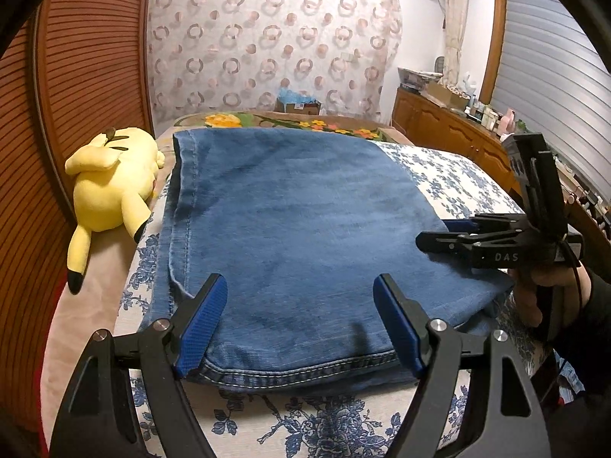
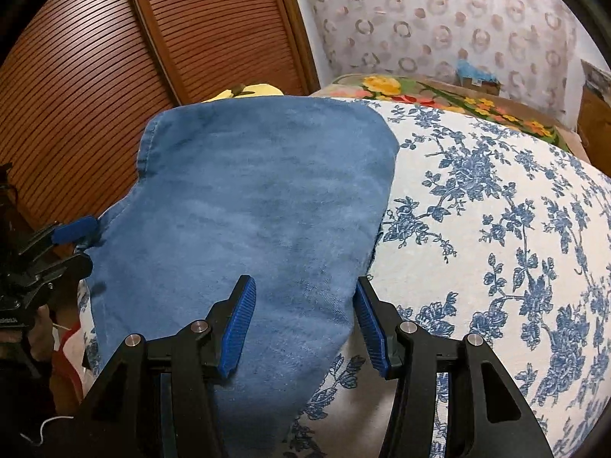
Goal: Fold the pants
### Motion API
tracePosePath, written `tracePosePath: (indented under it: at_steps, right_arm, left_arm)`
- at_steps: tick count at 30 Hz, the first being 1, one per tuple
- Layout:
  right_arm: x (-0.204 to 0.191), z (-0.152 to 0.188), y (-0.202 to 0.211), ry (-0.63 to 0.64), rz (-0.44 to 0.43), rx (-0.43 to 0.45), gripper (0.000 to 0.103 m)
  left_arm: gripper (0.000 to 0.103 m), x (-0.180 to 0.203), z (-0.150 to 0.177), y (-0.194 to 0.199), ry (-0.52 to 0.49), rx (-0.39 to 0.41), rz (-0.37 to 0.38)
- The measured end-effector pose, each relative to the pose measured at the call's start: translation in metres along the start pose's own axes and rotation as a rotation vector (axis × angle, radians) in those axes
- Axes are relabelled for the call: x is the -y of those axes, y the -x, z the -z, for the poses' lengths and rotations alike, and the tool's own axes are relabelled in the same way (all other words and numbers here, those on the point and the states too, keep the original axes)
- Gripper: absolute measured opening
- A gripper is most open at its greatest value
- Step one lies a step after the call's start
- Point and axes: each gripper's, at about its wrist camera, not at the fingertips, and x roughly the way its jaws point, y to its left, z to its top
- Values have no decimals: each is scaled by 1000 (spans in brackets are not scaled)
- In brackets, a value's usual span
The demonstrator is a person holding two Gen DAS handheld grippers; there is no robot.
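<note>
low in the frame the left tongs (image 1: pixel 299 324) gape open over the hem of the folded blue denim pants (image 1: pixel 290 225), which lie mid-frame on the blue-flowered white bed (image 1: pixel 305 423). the right tongs (image 2: pixel 303 324) gape too, gripping nothing. upper left, a yellow plush toy (image 1: pixel 110 187).

At your ten o'clock a yellow plush toy (image 1: pixel 110 187) crowded the jeans (image 1: pixel 290 229); from one to four o'clock the flowered bedspread (image 2: pixel 496 229) lay bare for passage.

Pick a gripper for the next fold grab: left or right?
Probably left: left gripper straddles the jeans' stitched hem, jaws open. Right gripper also stands open, at a side edge.
</note>
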Motion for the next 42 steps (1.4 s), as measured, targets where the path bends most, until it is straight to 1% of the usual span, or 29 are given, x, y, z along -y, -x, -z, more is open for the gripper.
tracePosePath:
  at_steps: [3, 12, 14, 15, 16, 18, 19, 20, 21, 25, 27, 29, 35, 42]
  right_arm:
    - [2, 1, -4, -11, -15, -1, 55]
    - [-7, -1, -10, 28, 14, -15, 54]
    - [-9, -2, -10, 35, 19, -14, 51]
    - [-10, -2, -9, 39, 19, -12, 49]
    - [-11, -2, -9, 44, 20, -10, 43]
    - [-15, -3, -5, 59, 35, 2, 28]
    - [-16, -3, -2, 74, 58, 26, 14]
    - [-18, -4, 1, 86, 70, 43, 10]
    - [-19, -5, 3, 96, 69, 50, 9]
    - [-23, -12, 15, 132, 92, 101, 7]
    - [-19, -17, 23, 132, 93, 121, 7]
    - [-13, -21, 30, 131, 111, 138, 7]
    - [24, -23, 58, 80, 192, 167, 7]
    - [76, 5, 99, 0, 302, 154, 7]
  left_arm:
    - [80, 3, 1, -3, -6, -8, 5]
    - [80, 8, 5, -7, -9, -18, 11]
    - [80, 8, 5, -7, -11, -19, 9]
    - [80, 9, 5, -7, -12, -21, 9]
    - [80, 10, 6, -7, -13, -23, 9]
    - [80, 11, 7, -8, -14, -25, 8]
    - [80, 12, 7, -9, -14, -27, 9]
    - [80, 12, 8, -9, -14, -27, 9]
    - [80, 13, 8, -9, -15, -28, 8]
    - [80, 15, 6, -10, -20, -29, 4]
    - [80, 19, 1, -9, -26, -23, 1]
    - [80, 21, -2, -8, -32, -17, 3]
    - [80, 41, -17, -5, -62, 11, 39]
    - [80, 75, -31, -15, -111, 15, 97]
